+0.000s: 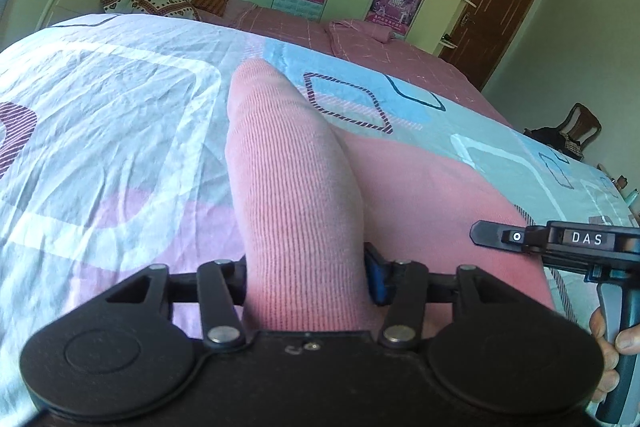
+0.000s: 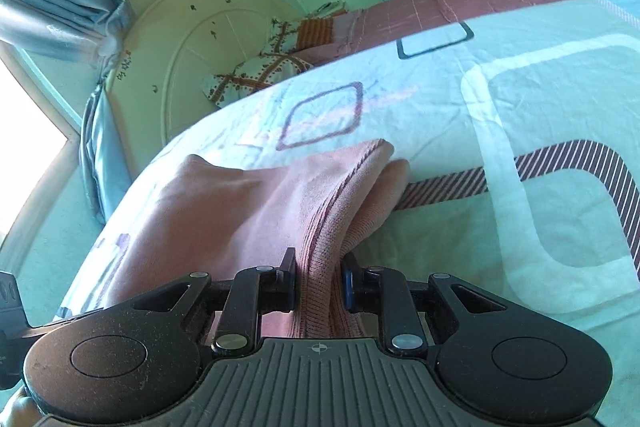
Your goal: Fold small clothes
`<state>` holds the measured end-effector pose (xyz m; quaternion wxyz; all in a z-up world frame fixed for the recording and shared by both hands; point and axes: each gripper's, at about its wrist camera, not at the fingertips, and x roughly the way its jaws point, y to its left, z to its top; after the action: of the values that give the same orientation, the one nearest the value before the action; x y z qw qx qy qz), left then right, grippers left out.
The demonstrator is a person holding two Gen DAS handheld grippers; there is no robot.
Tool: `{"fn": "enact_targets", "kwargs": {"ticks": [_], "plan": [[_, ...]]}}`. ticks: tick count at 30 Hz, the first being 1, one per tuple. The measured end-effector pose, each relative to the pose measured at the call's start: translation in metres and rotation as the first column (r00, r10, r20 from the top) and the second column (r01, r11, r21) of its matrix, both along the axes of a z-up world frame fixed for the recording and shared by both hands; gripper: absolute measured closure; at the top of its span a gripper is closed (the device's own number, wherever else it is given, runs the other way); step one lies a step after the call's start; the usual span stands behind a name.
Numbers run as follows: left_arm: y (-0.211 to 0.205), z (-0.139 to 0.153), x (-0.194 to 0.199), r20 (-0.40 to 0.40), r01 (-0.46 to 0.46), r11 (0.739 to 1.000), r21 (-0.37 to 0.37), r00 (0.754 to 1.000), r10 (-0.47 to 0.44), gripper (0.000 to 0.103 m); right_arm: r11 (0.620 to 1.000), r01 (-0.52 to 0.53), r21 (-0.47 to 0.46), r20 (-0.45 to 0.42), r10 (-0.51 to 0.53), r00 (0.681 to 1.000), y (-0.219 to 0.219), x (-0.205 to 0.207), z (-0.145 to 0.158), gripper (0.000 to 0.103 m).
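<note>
Your left gripper (image 1: 306, 279) has its jaws clamped on a ribbed band of the pink garment (image 1: 296, 187), which rises from the jaws and stretches away over the patterned bed sheet (image 1: 120, 115). The rest of the garment lies flat on the bed to its right. Your right gripper (image 2: 318, 283) has its jaws closed on a bunched ribbed edge of the same garment (image 2: 248, 203), its folded layers draping onto the sheet (image 2: 520, 107).

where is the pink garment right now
The pink garment lies on the patterned bedsheet, in the centre of both wrist views, with the left gripper and right gripper each clamped on it.
</note>
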<state>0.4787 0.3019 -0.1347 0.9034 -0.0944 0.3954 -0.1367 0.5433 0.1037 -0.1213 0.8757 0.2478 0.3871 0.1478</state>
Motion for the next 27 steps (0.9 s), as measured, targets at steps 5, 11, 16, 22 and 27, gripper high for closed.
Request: {"fn": "enact_targets", "kwargs": {"ticks": [5,11,16,22,27], "plan": [[0.005,-0.001,-0.008,0.008,-0.011,1.0,0.012,1.0,0.011,0.029,1.0,0.005,0.012,-0.032,-0.004,0.999,-0.008,0.0,-0.013,0.081],[0.009,0.024,-0.008,0.065,-0.042,0.999,-0.01,0.997,0.042,0.033,0.997,0.053,0.064,-0.045,-0.05,0.998,-0.022,0.012,-0.006,0.048],[0.014,0.016,0.02,0.03,-0.094,0.995,-0.022,0.995,0.095,0.032,0.989,0.108,0.099,-0.095,-0.098,0.991,-0.026,0.037,-0.013,0.052],[0.008,0.0,0.033,0.013,-0.12,0.993,-0.007,0.993,0.12,0.028,0.995,0.081,-0.05,0.002,-0.081,0.997,-0.012,0.047,-0.004,0.087],[0.007,0.001,0.033,0.008,-0.129,0.992,0.014,0.992,0.129,0.024,0.982,0.108,-0.155,-0.004,-0.11,0.994,-0.015,0.05,-0.019,0.089]]}}
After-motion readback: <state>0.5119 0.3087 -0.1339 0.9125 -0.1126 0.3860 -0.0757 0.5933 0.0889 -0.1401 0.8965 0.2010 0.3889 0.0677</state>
